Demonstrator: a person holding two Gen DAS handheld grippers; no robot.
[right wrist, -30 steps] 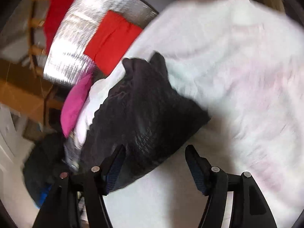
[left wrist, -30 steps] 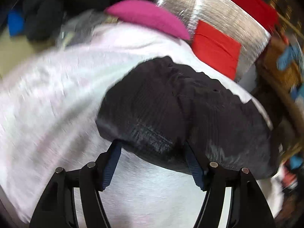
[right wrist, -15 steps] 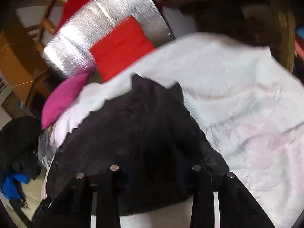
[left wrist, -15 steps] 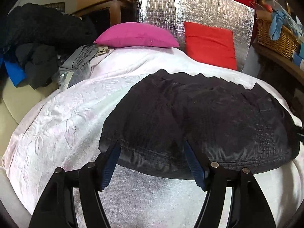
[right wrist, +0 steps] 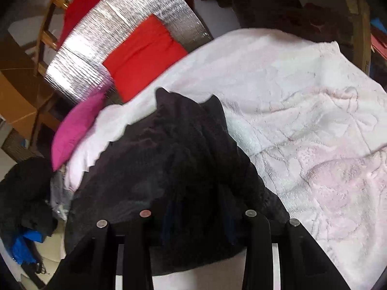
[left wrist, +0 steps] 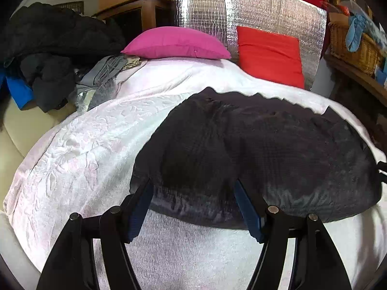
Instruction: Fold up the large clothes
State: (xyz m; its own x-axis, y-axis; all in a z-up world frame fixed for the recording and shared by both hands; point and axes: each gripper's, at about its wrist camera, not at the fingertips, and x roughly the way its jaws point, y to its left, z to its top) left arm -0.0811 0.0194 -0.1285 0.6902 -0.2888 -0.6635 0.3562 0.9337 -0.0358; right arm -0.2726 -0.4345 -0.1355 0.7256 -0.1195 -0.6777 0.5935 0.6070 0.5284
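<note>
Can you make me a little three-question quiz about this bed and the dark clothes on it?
1. True or false: the black quilted garment lies on the white textured bedspread.
2. Which pillow leans against the silver foil panel: A) pink pillow, B) red cushion?
3. Fill in: the left hand-held gripper has its fingers ____.

Key: 1 true; 2 B; 3 open.

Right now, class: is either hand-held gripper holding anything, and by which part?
Left hand-held gripper: nothing held; its jaws stand open at the black garment's near edge. Right hand-held gripper: sunk in the same garment's near edge; a grip cannot be told.
</note>
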